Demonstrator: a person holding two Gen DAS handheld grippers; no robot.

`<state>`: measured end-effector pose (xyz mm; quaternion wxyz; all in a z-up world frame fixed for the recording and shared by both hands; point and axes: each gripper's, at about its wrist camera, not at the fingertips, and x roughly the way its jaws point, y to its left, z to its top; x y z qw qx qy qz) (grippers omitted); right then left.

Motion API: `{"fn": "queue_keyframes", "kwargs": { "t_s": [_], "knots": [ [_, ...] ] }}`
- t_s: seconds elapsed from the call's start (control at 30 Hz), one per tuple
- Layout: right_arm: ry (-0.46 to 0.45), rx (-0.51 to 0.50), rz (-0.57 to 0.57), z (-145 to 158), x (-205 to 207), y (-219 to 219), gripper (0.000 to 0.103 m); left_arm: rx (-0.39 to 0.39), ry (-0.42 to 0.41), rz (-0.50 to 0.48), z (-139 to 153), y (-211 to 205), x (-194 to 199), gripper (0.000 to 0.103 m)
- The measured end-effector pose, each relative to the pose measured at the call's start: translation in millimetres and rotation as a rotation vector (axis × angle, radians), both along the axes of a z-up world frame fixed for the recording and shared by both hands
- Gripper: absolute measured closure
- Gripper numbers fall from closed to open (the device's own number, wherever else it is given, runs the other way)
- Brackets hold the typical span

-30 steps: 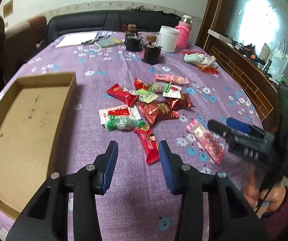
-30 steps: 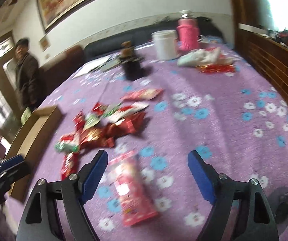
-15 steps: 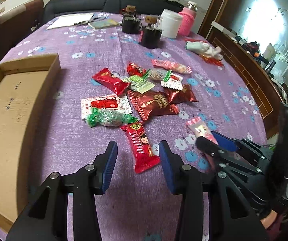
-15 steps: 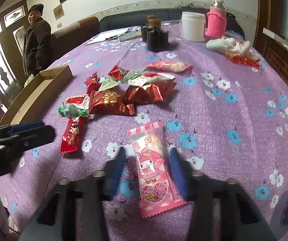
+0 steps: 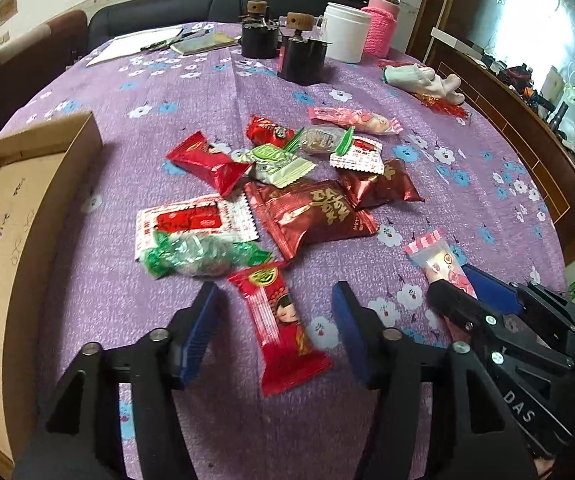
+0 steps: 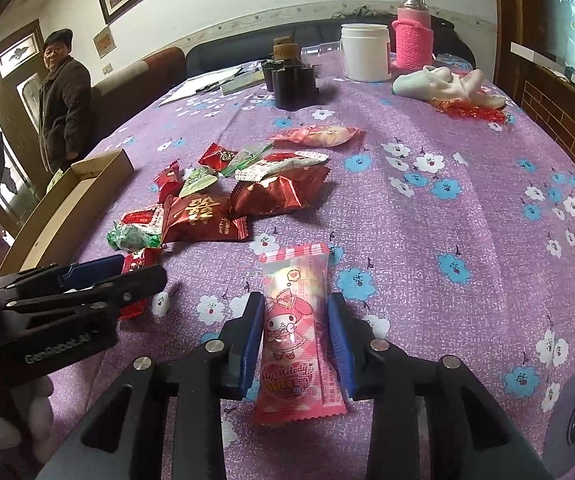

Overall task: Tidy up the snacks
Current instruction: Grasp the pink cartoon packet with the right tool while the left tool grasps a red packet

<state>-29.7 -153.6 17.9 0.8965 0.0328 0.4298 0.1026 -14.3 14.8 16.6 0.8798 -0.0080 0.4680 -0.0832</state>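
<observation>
While the cardboard box [image 5: 27,216] at left frame edge lies empty, every snack remains on the table [image 5: 207,92]; right tool [image 6: 296,338] clamps the pink packet [image 6: 297,332], its jaws easing slightly; left tool [image 5: 275,334] opens astride the red packet [image 5: 279,320].

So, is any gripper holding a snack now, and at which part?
The right gripper, jaws easing open, holds the pink My Melody packet by its long sides at mid-length. The left gripper, opening, only straddles the red doll packet.
</observation>
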Motion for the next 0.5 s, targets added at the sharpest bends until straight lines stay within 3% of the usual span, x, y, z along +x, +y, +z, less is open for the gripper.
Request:
{"fn": "queue_keyframes", "kwargs": {
  "t_s": [0.07,0.1,0.13,0.17,0.5],
  "knots": [
    [0.000,0.003,0.000,0,0,0,0.067,0.042,-0.016,-0.012,-1,-6,0,0.045],
    [-0.001,0.003,0.000,0,0,0,0.067,0.059,-0.022,-0.018,-2,-8,-1,0.050],
    [-0.001,0.004,0.001,0,0,0,0.067,0.070,-0.031,-0.021,-1,-9,-2,0.074],
    [-0.001,0.005,0.001,-1,0,0,0.067,0.079,-0.037,-0.029,0,-9,-2,0.087],
    [-0.003,0.007,0.006,-2,0,0,0.065,-0.044,-0.043,-0.037,23,17,-24,0.086]
  ]
}}
